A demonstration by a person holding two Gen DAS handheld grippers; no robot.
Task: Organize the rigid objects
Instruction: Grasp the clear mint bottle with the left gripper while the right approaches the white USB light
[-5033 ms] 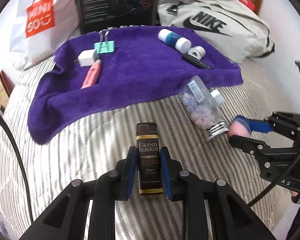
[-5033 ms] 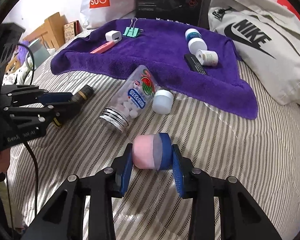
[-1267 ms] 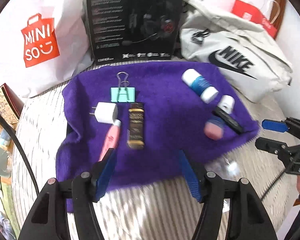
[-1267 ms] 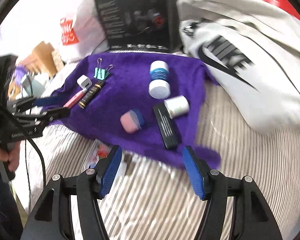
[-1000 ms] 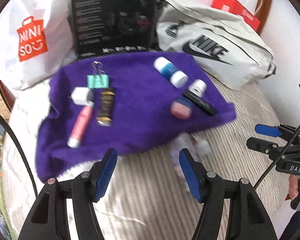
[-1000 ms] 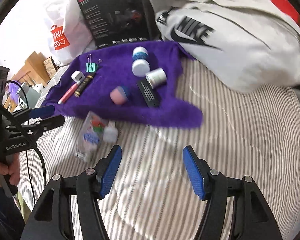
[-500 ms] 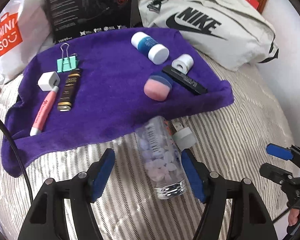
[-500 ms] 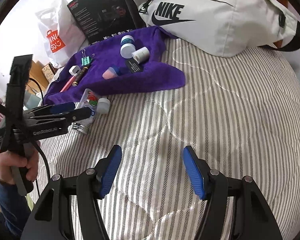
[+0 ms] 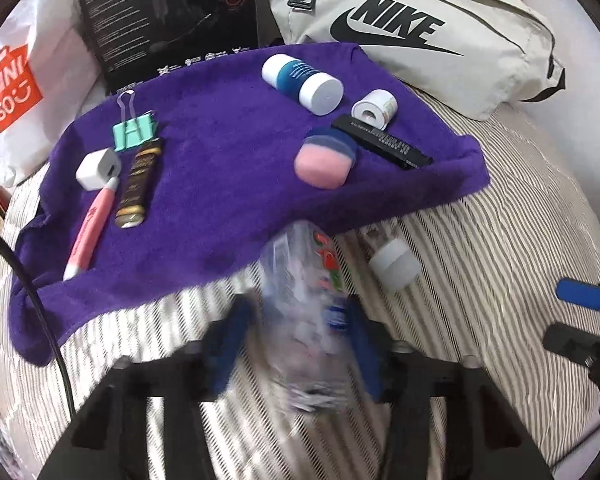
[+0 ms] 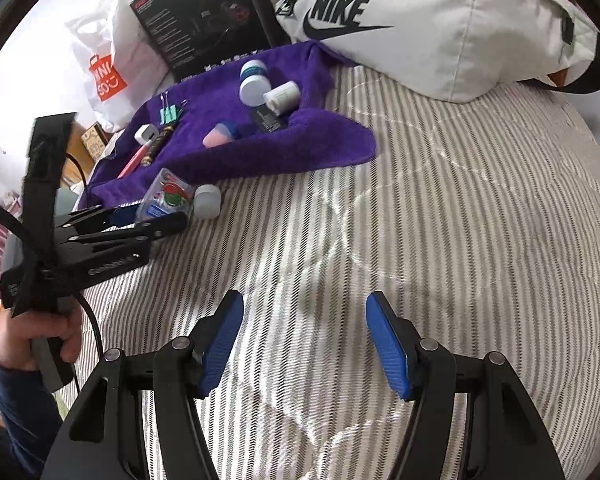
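Note:
A clear candy bottle point(image 9: 300, 300) lies on the striped bed cover just below the purple towel point(image 9: 220, 160), its image blurred. My left gripper point(image 9: 298, 316) has both blue pads against the bottle's sides. Its loose white cap point(image 9: 394, 266) sits to the right of it. The towel holds a pink-and-blue sponge point(image 9: 324, 160), a blue-and-white jar point(image 9: 300, 84), a white roll point(image 9: 374, 108), a black bar point(image 9: 380, 142), a dark tube point(image 9: 136, 184), a pink pen point(image 9: 90, 228), a white charger point(image 9: 98, 168) and a green clip point(image 9: 134, 130). My right gripper point(image 10: 304, 344) hangs open over bare bed cover.
A grey Nike bag point(image 9: 420, 28), a black headset box point(image 9: 168, 12) and a white Miniso bag point(image 9: 16, 84) line the far edge behind the towel. A person's hand point(image 10: 32, 336) holds the left gripper's handle. Striped bed cover point(image 10: 460, 220) stretches right of the towel.
The left gripper has moved forward and down over the candy bottle, and its fingers have narrowed onto it. The right gripper stays open, well back from the towel.

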